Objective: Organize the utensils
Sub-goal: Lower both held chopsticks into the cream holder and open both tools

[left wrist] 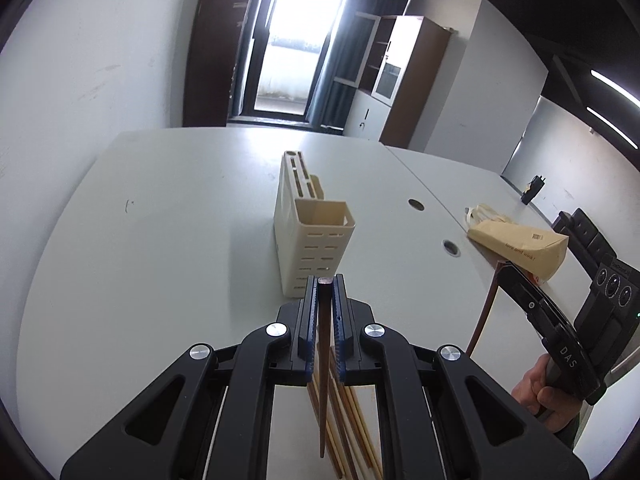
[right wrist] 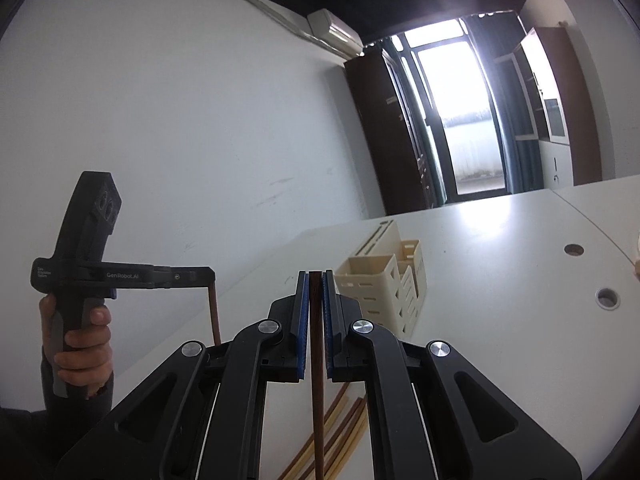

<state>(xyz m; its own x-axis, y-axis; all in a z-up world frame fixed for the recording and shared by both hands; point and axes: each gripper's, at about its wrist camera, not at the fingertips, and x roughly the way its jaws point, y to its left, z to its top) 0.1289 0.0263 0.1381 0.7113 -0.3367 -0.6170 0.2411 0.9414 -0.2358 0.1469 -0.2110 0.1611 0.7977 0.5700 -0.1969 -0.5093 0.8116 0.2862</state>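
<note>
Both tools are clamped on dark brown chopsticks: the left tool (left wrist: 325,280) pinches one chopstick (left wrist: 323,360) upright between its blue pads, and the right tool (right wrist: 316,276) grips another dark chopstick (right wrist: 317,360) the same way. Beneath them, a loose bundle of chopsticks (left wrist: 352,432), light and dark, lies on the white surface (left wrist: 180,240). Just beyond stands the cream utensil holder (left wrist: 316,236), upright, with a tan paper bag (left wrist: 524,246) well off to its right.

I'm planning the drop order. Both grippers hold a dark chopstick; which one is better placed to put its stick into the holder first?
Probably left. The left gripper faces the holder's open bin just ahead of its chopstick. The right gripper views it off to one side, farther away.
</note>
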